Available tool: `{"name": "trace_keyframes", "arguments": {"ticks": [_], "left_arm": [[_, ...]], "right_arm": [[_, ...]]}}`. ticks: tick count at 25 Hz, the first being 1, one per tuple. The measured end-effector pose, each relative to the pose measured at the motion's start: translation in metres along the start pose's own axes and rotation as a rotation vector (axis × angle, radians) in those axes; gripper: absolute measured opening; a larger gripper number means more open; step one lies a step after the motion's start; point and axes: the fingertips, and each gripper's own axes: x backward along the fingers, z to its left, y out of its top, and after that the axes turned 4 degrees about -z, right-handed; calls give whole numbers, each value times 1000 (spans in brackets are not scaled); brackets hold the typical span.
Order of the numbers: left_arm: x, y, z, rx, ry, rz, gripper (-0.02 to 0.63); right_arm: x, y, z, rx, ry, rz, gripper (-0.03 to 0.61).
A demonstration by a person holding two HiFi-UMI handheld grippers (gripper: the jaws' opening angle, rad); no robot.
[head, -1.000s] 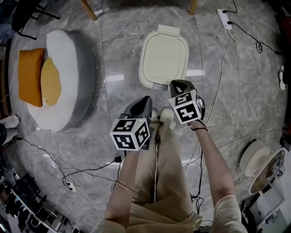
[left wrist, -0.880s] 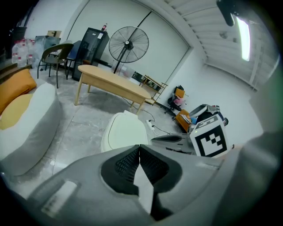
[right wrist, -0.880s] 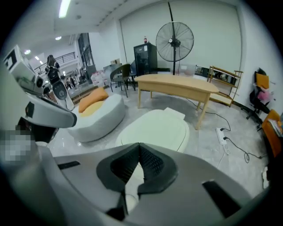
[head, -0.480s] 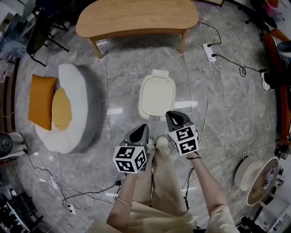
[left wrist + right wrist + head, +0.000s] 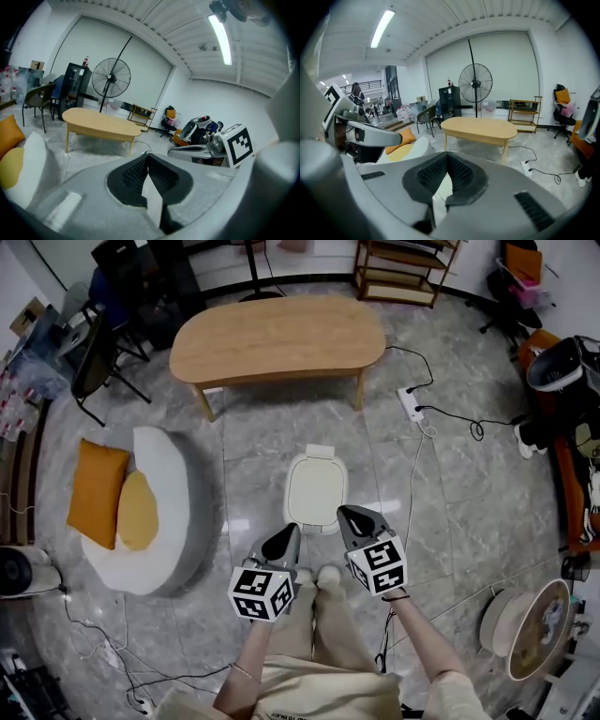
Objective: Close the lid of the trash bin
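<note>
The trash bin [image 5: 316, 491] stands on the marble floor in the head view, and its cream lid lies flat and closed. Both grippers hang above the floor on the near side of the bin, apart from it. My left gripper [image 5: 289, 533] is shut with nothing between its pads, and its tips meet in the left gripper view [image 5: 148, 154]. My right gripper [image 5: 350, 513] is shut and empty too, with its pads pressed together in the right gripper view [image 5: 446, 153]. Each gripper points forward and slightly down, towards the room beyond the bin.
A wooden oval table [image 5: 277, 338] stands beyond the bin. A grey floor cushion [image 5: 169, 512] with orange pillows lies to the left. A power strip [image 5: 411, 404] and its cables run to the right. A fan [image 5: 530, 615] lies at lower right. The person's feet [image 5: 319, 576] are just behind the bin.
Both grippers have risen well away from the bin together, and the head view has pulled back to show the table. The lid stays closed and both grippers stay shut.
</note>
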Motion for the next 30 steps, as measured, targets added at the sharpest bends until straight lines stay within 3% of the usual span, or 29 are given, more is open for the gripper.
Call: {"name": "trace_keyframes", "arguments": {"ticks": [9,20,30], "left_arm": [[25,71,-23,-115,-47,-113,23],[61,144,-31,-182,-42,-255,23],[86,187,-35,-256,-4,-370,23]], "right_arm": [[47,75,-1,-60,1,-172,5],[97,157,-8,-81,4,-359,5],[142,195,-28,-99,-41,-499,5]]}}
